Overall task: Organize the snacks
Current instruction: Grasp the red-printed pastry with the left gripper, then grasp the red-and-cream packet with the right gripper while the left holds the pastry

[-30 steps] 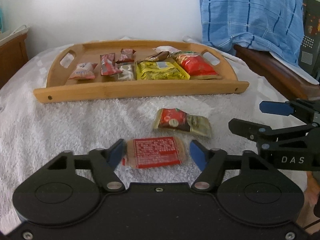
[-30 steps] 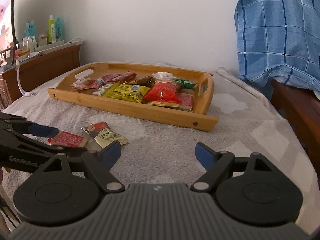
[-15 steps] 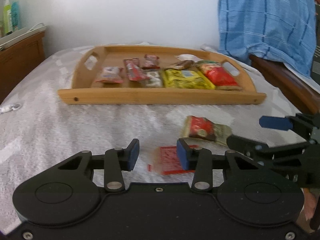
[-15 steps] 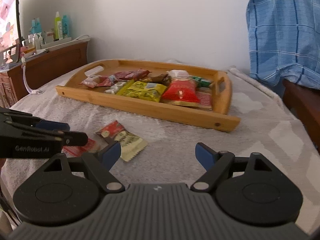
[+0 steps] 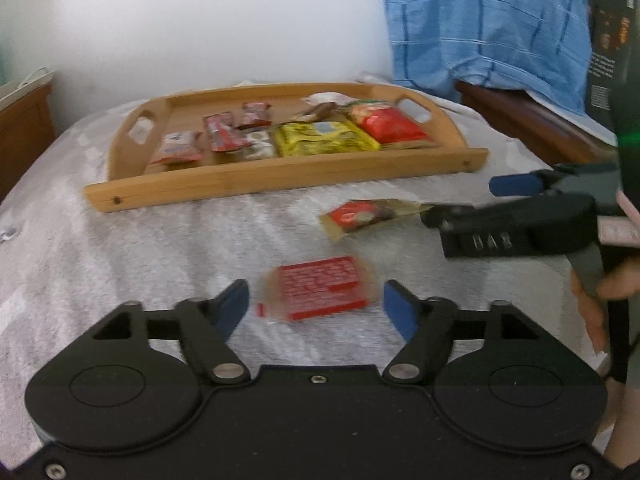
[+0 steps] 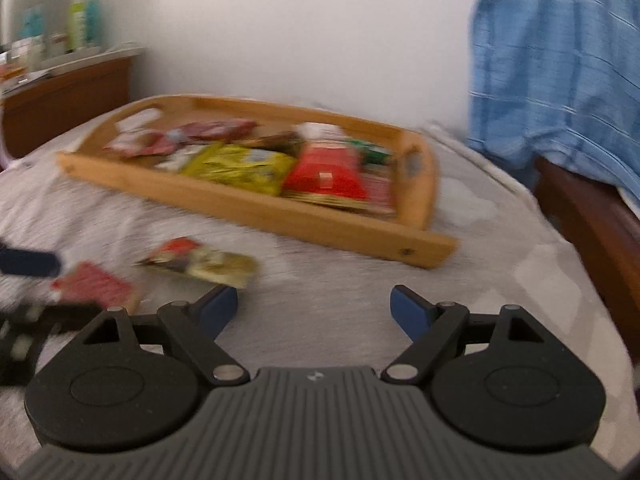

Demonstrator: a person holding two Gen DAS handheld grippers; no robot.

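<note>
A red cracker packet (image 5: 320,287) lies flat on the grey towel between the fingers of my open left gripper (image 5: 316,306); it also shows in the right wrist view (image 6: 94,286). A red and yellow-green snack packet (image 5: 368,216) lies a little beyond it, also seen in the right wrist view (image 6: 200,262). My right gripper (image 6: 314,306) is open and empty over bare towel, right of both packets; in the left wrist view its fingers (image 5: 516,185) reach in beside the red and yellow-green packet. The wooden tray (image 5: 280,178) at the back holds several snack packets.
A blue checked cloth (image 5: 488,28) hangs over a dark wooden chair (image 5: 532,120) at the right. A wooden sideboard (image 6: 68,96) with bottles stands at the left. A white wall is behind the tray.
My left gripper narrowed beside the red cracker packet half a second ago, and now stands wide open around it. The right gripper has moved closer to the red and yellow-green packet. Both views are blurred.
</note>
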